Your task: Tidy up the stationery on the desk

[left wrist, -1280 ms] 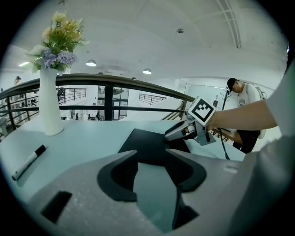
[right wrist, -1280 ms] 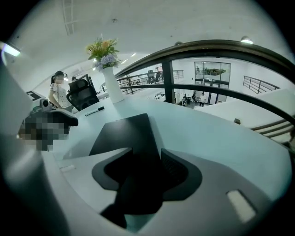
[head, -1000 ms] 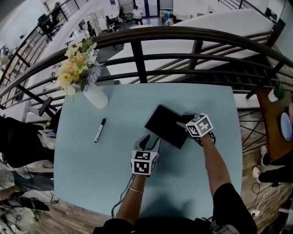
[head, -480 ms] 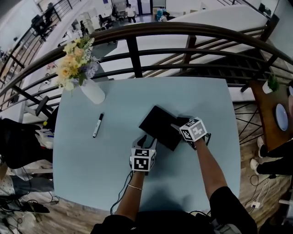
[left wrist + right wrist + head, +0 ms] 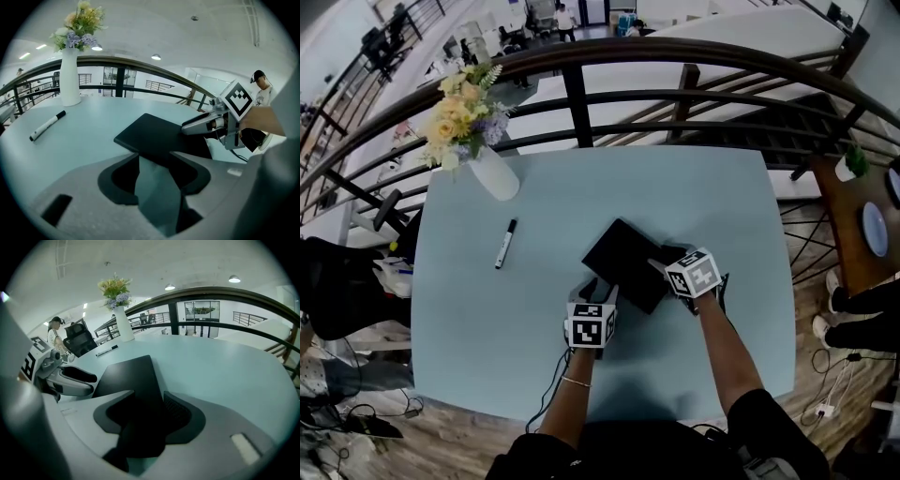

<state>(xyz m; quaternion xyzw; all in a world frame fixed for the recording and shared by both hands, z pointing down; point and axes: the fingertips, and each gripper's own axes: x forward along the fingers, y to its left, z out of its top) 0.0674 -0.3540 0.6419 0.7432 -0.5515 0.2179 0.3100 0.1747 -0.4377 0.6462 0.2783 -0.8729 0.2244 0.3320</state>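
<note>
In the head view the black notebook [image 5: 623,262] loses its near right corner under the right gripper [image 5: 664,265]. In the right gripper view that end runs dark between the jaws, and I cannot tell whether they press on it. Left of the notebook, the marker [image 5: 505,243] is too small for me to read any print.

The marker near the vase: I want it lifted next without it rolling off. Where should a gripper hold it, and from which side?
I'd take the marker at the middle of its white barrel, coming down from above with jaws across its width. It lies flat on the table with both long sides free; the left gripper is nearer.
</note>
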